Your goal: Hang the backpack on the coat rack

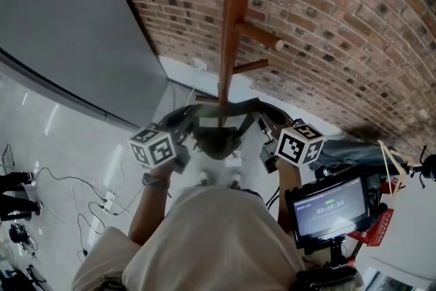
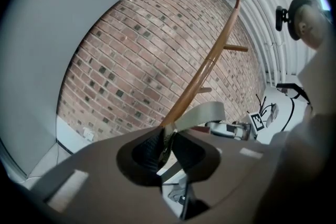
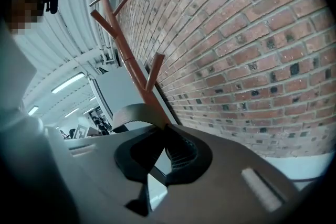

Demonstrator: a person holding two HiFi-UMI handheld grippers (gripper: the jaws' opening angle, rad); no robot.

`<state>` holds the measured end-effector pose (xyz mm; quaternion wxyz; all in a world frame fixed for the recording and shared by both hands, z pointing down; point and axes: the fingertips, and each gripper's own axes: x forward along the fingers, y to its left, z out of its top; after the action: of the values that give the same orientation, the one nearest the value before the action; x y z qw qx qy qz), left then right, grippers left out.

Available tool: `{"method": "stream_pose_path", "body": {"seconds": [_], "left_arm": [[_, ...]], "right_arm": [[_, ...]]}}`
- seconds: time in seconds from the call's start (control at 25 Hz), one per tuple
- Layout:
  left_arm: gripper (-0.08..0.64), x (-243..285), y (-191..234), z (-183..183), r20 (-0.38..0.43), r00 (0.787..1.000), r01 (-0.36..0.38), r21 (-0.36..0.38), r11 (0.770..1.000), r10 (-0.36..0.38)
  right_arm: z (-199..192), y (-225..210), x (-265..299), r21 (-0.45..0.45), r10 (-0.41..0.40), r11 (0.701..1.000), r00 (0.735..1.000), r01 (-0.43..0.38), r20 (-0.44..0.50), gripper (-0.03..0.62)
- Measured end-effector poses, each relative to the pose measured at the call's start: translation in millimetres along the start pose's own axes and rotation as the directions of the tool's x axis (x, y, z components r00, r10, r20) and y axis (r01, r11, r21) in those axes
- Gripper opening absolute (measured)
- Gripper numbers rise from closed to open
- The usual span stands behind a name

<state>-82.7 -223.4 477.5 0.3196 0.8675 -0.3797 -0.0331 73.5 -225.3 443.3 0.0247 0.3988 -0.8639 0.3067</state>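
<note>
Left tongs (image 2: pixel 164 145), right tongs (image 3: pixel 161 150) on backpack (image 1: pixel 219 140), coat rack (image 1: pixel 235 17) between, bricks (image 1: pixel 340 31) behind

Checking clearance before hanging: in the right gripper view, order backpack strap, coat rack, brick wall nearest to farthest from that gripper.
1. backpack strap, clamped in the right gripper.
2. coat rack, just beyond, left of centre.
3. brick wall, behind the rack, filling the right.

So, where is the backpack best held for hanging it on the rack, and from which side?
Take the grey top loop at its two ends, left gripper from the left, right gripper from the right, as both do now. The loop arches free between the shut jaws, so a peg of the rack could probably pass through, with the backpack hanging below.
</note>
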Motion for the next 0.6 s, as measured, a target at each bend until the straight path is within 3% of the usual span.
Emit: {"method": "stream_pose_path", "body": {"seconds": [0.6], "left_arm": [[0.048,9,19,-16,-0.034,0.999,-0.034,-0.055,0.998,0.032]], "right_arm": [[-11,-14,13,0.039,-0.015,0.999,0.999,0.017,-0.041,0.009]]}}
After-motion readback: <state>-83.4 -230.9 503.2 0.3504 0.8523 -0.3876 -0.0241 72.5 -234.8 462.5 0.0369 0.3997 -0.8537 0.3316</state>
